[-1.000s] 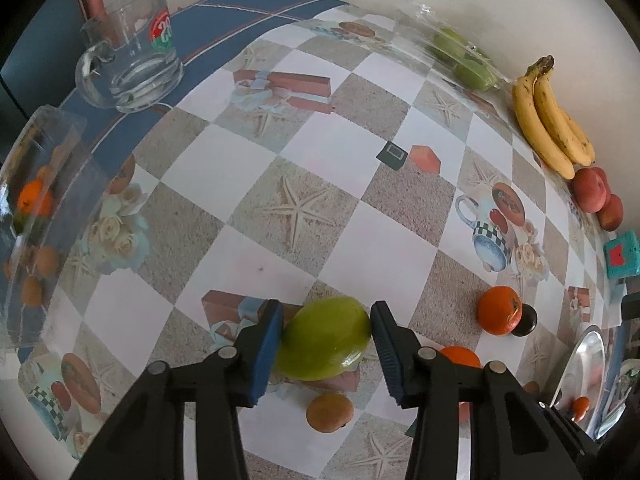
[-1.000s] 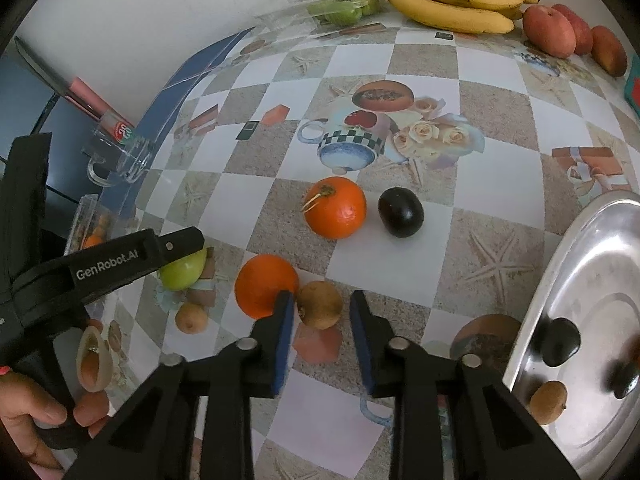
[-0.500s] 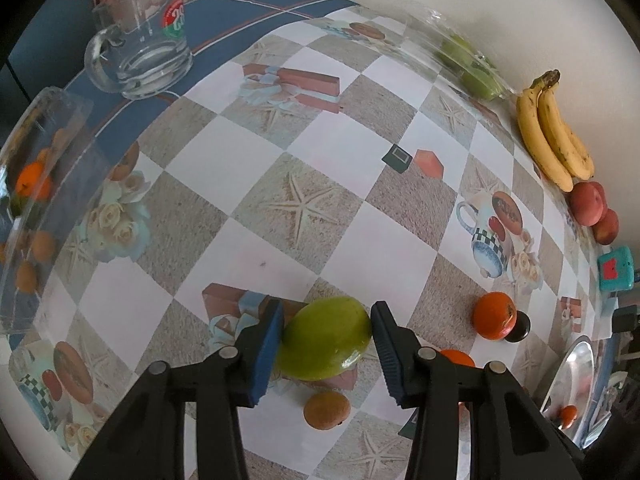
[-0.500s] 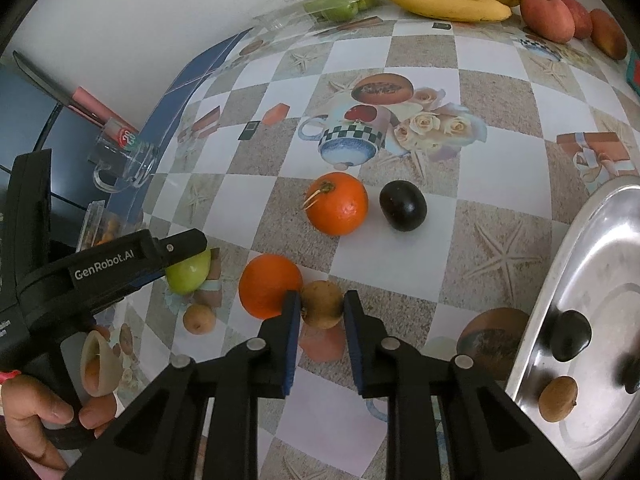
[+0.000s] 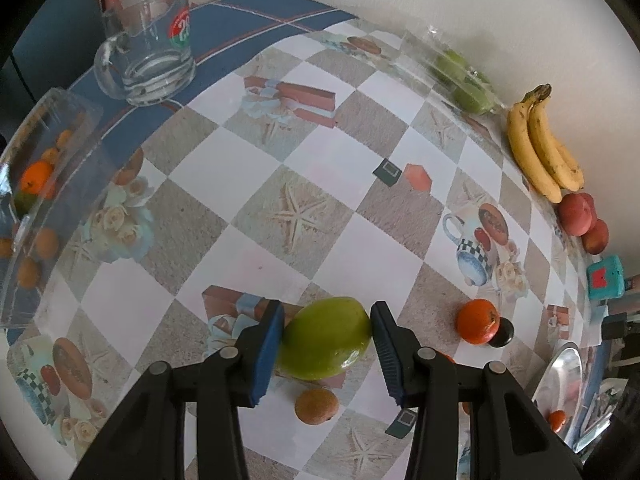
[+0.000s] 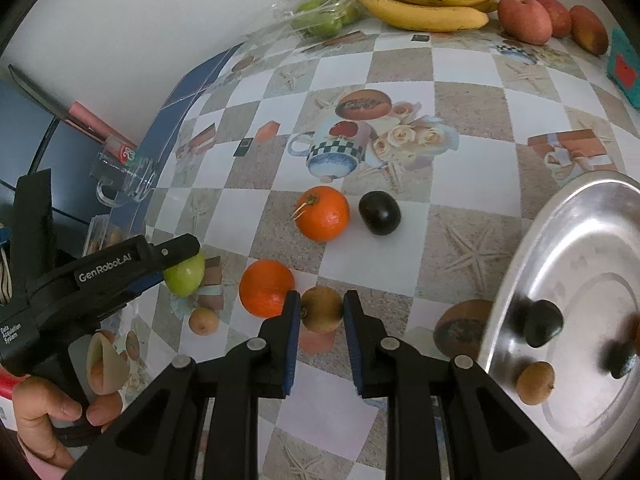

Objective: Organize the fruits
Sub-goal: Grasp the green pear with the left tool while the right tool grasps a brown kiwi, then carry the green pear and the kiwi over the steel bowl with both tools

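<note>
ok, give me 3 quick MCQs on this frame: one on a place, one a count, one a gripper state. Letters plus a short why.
1. Where do the bananas lie?
A. on the steel tray
B. at the table's far edge by the wall
C. in the glass mug

2. How many oranges lie loose on the table in the right wrist view?
A. two
B. four
C. none

3. What is the right gripper doing?
A. hanging open over bare cloth
B. clamping the dark plum
C. shut on the small brown fruit

Answers:
1 B, they sit against the wall.
2 A, one orange by the plum, another orange nearer.
3 C, both pads press its sides.
</note>
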The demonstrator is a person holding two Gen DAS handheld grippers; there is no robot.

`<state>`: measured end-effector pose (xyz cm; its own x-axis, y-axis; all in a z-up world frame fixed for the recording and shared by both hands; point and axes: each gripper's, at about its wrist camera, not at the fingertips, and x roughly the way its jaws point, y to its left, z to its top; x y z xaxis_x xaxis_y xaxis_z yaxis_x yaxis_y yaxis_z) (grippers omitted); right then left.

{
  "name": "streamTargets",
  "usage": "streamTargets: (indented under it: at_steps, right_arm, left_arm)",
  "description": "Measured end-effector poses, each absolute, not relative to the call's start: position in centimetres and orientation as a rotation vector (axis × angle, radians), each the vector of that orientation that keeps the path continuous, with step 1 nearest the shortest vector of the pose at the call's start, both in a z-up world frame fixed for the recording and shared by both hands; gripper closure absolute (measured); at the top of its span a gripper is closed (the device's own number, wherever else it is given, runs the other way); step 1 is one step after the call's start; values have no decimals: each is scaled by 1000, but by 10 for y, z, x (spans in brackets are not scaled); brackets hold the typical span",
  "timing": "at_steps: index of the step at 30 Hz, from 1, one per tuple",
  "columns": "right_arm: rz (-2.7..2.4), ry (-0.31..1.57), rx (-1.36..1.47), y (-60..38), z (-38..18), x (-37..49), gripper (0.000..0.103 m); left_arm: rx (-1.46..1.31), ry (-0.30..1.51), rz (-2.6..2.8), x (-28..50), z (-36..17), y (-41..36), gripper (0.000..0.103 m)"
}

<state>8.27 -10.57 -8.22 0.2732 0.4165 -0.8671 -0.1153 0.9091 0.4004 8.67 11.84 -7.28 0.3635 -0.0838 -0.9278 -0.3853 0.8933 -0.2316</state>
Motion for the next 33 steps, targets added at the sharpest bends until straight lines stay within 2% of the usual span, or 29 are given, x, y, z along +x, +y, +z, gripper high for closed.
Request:
streamTargets:
  at_steps: [18, 33]
  right_arm:
    - [207, 1182, 316, -162, -52, 78, 81]
    - [-131, 1097, 452, -290, -40, 57, 81]
  left_arm:
    - [-382, 1121, 92, 85, -40, 72, 55]
    - [-258, 1112, -298, 80, -16, -58, 55]
